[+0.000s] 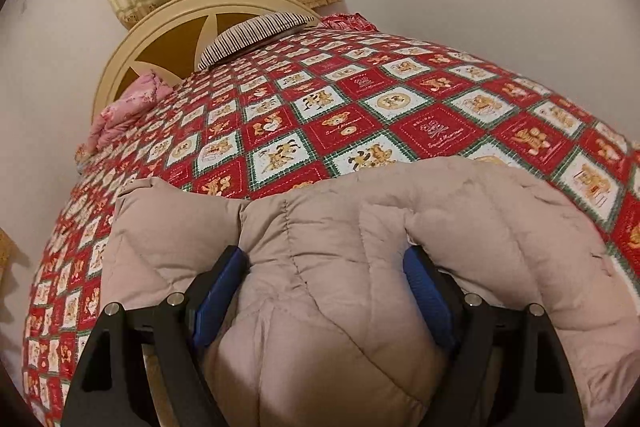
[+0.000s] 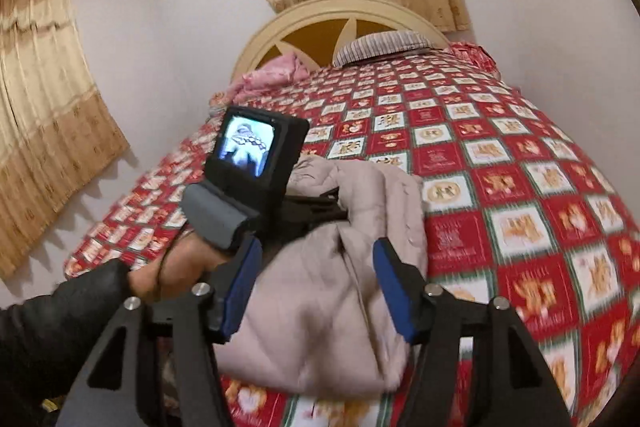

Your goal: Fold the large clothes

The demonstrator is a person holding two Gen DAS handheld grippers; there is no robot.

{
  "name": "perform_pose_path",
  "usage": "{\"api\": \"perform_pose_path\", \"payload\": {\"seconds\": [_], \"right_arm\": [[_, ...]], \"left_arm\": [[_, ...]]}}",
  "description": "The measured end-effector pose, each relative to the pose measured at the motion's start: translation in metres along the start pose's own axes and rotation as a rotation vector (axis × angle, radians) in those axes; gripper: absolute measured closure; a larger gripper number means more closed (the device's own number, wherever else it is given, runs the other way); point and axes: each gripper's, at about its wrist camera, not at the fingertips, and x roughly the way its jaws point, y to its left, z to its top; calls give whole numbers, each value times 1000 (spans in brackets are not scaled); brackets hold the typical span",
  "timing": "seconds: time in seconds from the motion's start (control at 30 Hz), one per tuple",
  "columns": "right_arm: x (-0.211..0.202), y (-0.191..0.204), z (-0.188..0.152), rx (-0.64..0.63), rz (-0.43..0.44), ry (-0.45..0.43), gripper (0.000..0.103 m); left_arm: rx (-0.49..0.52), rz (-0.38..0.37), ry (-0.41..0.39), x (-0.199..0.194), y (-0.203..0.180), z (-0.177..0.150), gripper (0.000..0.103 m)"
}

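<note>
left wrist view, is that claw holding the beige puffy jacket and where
Cannot be told: the left claw straddles a puffy fold of the beige quilted jacket, its blue pads wide apart.

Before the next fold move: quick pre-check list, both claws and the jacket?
1. Left claw has fabric: jaws stand apart with the beige quilted puffer jacket bulging between the blue pads; firm grip, cannot tell.
2. Right claw has fabric: jaws apart, jacket between them; grip cannot tell.
3. Jacket lies flat: not ok, bunched in the right wrist view.
4. Landing room on the red teddy-bear patchwork bedspread: ok, bare beyond the jacket.
5. Striped pillow apart from the jacket: ok.
6. Right view sharp: not ok, blurred.
</note>
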Motion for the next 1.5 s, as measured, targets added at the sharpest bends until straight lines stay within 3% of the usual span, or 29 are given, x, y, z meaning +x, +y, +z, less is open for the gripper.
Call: {"api": "perform_pose_path", "payload": {"seconds": [0.07,0.13,0.23,0.4,0.47,0.53,0.6,0.67,0.7,0.8,0.97,1.0,1.07,1.17,1.2,1.3,1.43,1.5], "right_arm": [[38,-8,-7,18,-25,79,63],[64,-23,-25,63,-48,141,63],[70,-48,-45,181,24,101,62],[64,-45,-47,157,18,97,59],[63,-43,-42,156,21,112,54],[59,-43,-34,166,34,132,46],[51,-45,-25,193,35,134,29],[34,-50,-13,207,35,64,3],[26,-54,-7,203,23,20,0],[30,-62,4,180,5,25,0],[93,-78,0,181,68,201,0],[106,-84,-5,214,122,226,0],[124,-99,-18,317,269,266,0],[118,-93,-26,255,293,225,0],[117,-88,-29,221,298,225,0],[116,-83,-32,194,321,233,0],[124,-77,-29,204,298,245,1],[122,-70,-30,236,318,257,12]], "left_arm": [[-26,-40,5,-11,11,1,21],[-64,-80,-6,-29,27,2,21],[-160,-107,-62,-61,60,-5,20],[-439,-73,-90,-91,130,-52,18],[-580,-136,-52,-88,149,-80,18],[-638,-224,-21,-79,153,-96,18],[-651,-285,-7,-69,147,-104,18],[-655,-327,-21,-62,142,-106,17],[-660,-331,-16,-59,140,-107,10],[-666,-360,8,-51,138,-108,8],[-679,-421,9,-50,145,-119,8],[-686,-441,18,-48,146,-122,8],[-730,-506,35,-43,150,-132,8],[-844,-688,71,-23,155,-153,7],[-847,-709,67,-20,155,-155,6],[-757,-705,44,-24,144,-145,6],[-727,-698,24,-25,135,-141,9],[-723,-690,15,-31,134,-141,13]]}}
